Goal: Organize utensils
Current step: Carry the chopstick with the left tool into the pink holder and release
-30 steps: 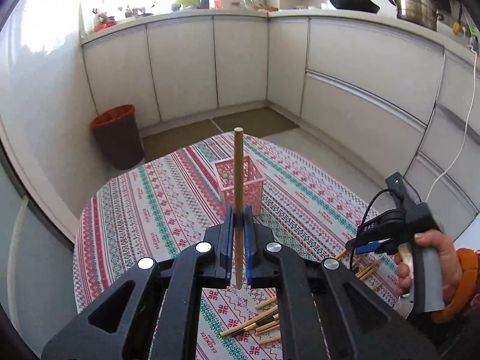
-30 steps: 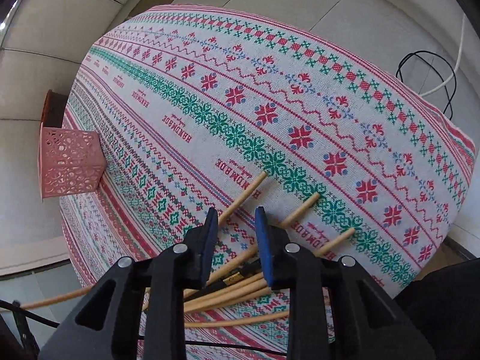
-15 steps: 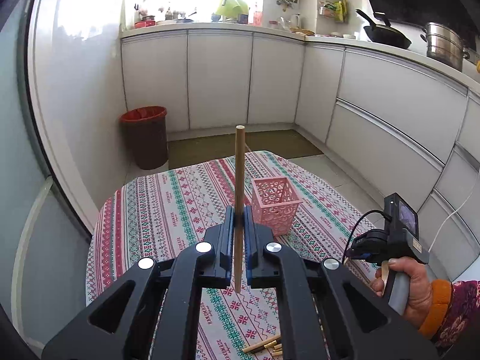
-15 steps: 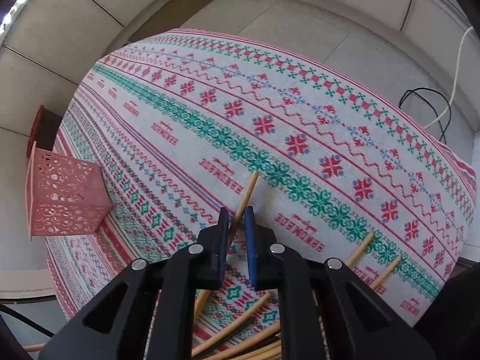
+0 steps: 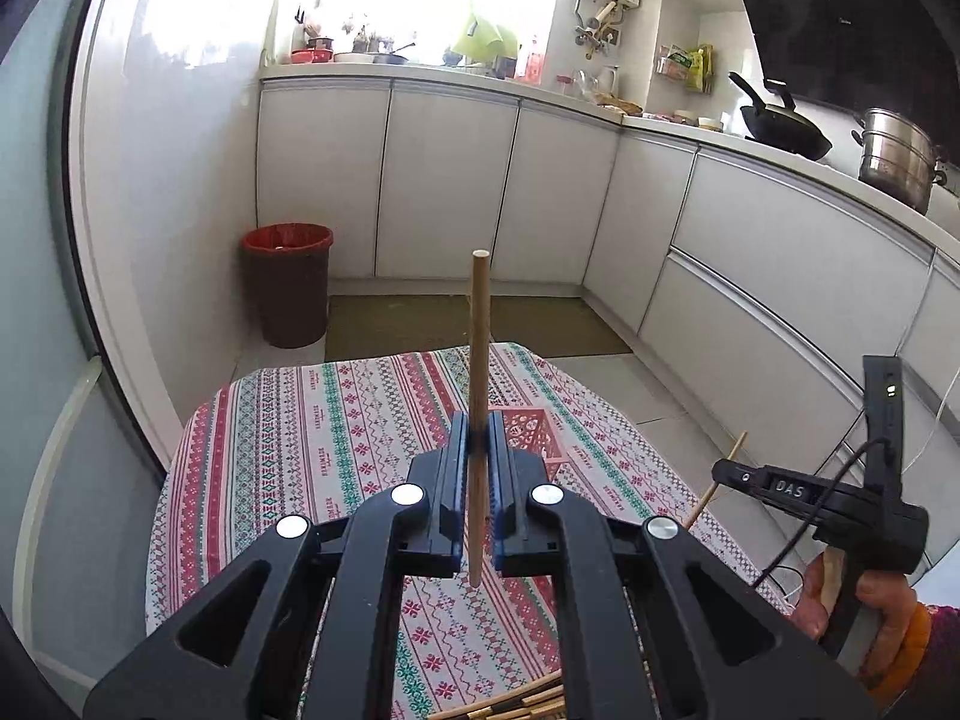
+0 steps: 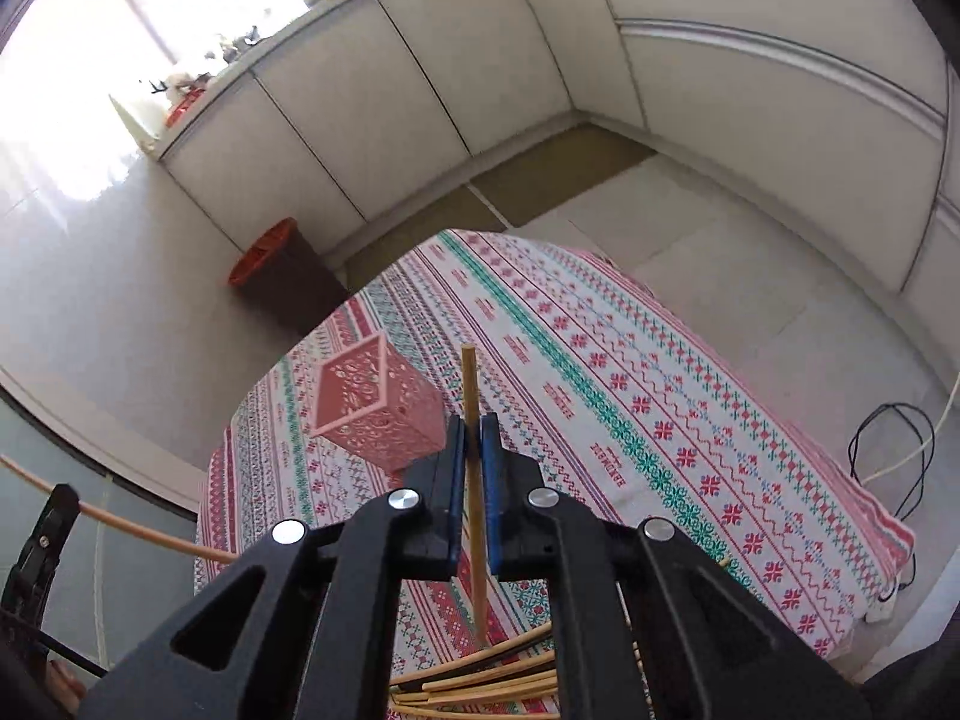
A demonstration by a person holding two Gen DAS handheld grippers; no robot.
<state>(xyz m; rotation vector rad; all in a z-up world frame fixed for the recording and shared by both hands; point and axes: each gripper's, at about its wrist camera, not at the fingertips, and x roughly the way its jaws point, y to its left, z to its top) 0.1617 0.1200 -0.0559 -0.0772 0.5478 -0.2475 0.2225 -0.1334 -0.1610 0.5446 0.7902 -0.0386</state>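
Observation:
My left gripper (image 5: 478, 441) is shut on a wooden chopstick (image 5: 480, 330) that stands upright between the blue pads, above the table. My right gripper (image 6: 473, 441) is shut on another wooden chopstick (image 6: 469, 384), held lifted above the pile; it also shows at the right of the left wrist view (image 5: 723, 471). The pink lattice basket (image 6: 375, 411) stands on the patterned tablecloth (image 6: 630, 396), ahead and left of the right gripper; in the left wrist view the basket (image 5: 525, 429) sits just behind the left fingers. Several loose chopsticks (image 6: 480, 681) lie on the cloth below the right gripper.
A red-rimmed brown bin (image 5: 288, 282) stands on the floor beyond the table's far left. White kitchen cabinets (image 5: 450, 180) line the walls. A black cable (image 6: 882, 450) hangs off the table's right edge. A pot (image 5: 897, 159) and wok (image 5: 783, 126) sit on the counter.
The right gripper closed on a chopstick from the pile and lifted it off the cloth, tilting up toward the basket. The left gripper rose and tilted up, still holding its chopstick.

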